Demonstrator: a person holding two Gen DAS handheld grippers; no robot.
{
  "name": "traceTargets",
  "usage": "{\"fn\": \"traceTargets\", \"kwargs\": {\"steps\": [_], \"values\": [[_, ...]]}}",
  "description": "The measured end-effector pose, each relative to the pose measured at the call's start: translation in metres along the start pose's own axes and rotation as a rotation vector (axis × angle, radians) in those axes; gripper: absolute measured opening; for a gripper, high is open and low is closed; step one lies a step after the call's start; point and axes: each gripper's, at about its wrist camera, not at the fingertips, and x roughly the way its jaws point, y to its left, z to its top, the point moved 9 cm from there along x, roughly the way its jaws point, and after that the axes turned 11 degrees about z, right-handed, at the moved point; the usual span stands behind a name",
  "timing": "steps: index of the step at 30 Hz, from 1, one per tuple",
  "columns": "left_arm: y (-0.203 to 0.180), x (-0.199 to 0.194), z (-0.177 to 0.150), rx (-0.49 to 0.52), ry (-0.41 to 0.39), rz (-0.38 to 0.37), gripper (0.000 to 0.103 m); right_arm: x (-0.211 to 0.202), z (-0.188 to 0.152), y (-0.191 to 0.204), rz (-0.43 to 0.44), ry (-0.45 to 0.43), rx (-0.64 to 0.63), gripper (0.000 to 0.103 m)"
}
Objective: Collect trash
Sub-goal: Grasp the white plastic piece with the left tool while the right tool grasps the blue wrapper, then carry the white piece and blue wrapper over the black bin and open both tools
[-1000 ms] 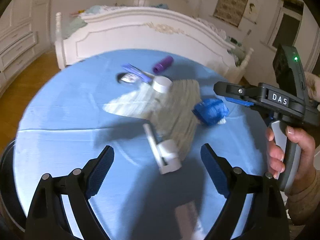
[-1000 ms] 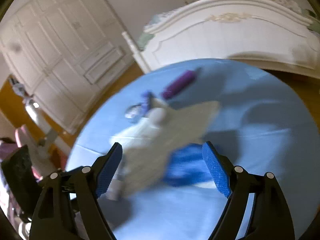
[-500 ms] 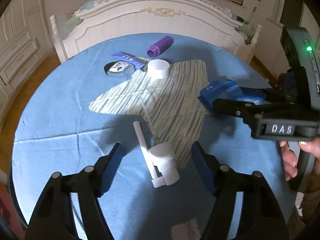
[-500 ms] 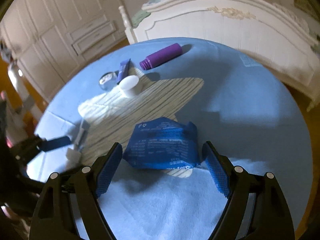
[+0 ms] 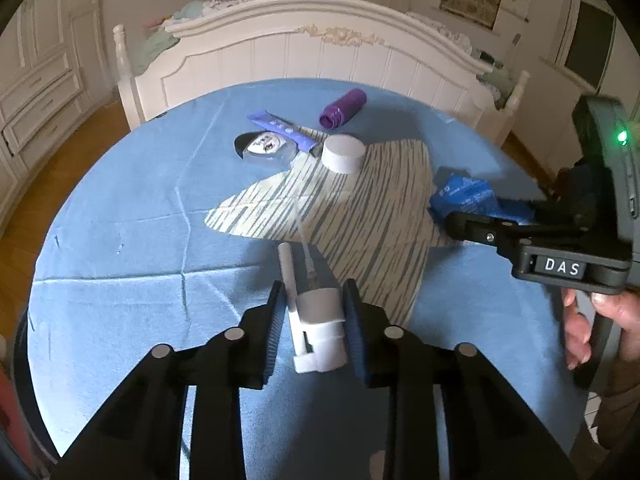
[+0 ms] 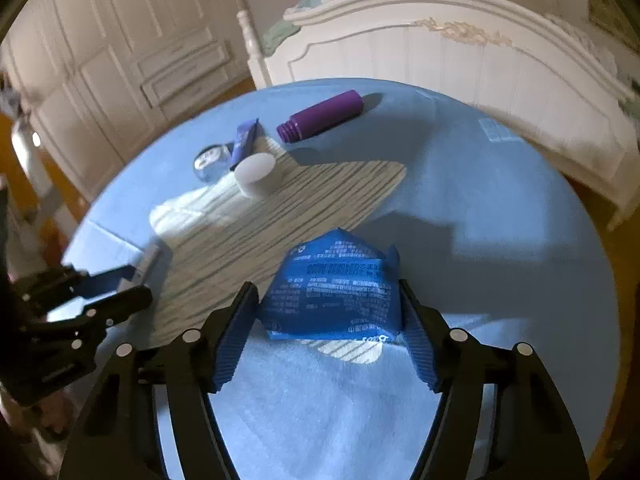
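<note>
A bedroom, and a round table [image 5: 120, 208] under a blue cloth sits in front of a white bed footboard [image 5: 320, 56]; the white cap [image 5: 343, 154] near the table's middle is our marker. Well on the near side of that cap, the left gripper [image 5: 314, 316] has just been closing its jaws, and the pads now press both sides of a white pump-sprayer head [image 5: 318, 322] lying on the cloth. To the cap's right and nearer, the right gripper [image 6: 328, 332] has been closing too, pads touching a crumpled blue wrapper [image 6: 336, 296] (squeezing it, by the look). Beyond the cap lies a purple bottle [image 5: 343, 110].
</note>
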Motion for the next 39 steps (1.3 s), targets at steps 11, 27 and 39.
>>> {"fn": "traceTargets", "kwargs": {"steps": [11,27,39], "values": [[0.023,-0.033,0.002,-0.056,-0.086,-0.048,0.024,-0.026,0.001,0.01,0.17,-0.095,0.131,0.058],[0.14,-0.092,-0.021,-0.292,-0.211,0.064,0.024,-0.005,0.026,0.143,0.344,-0.024,-0.015,0.058],[0.26,-0.109,-0.083,-0.505,-0.206,0.218,0.024,0.055,0.026,0.292,0.496,0.139,-0.193,0.058]]}}
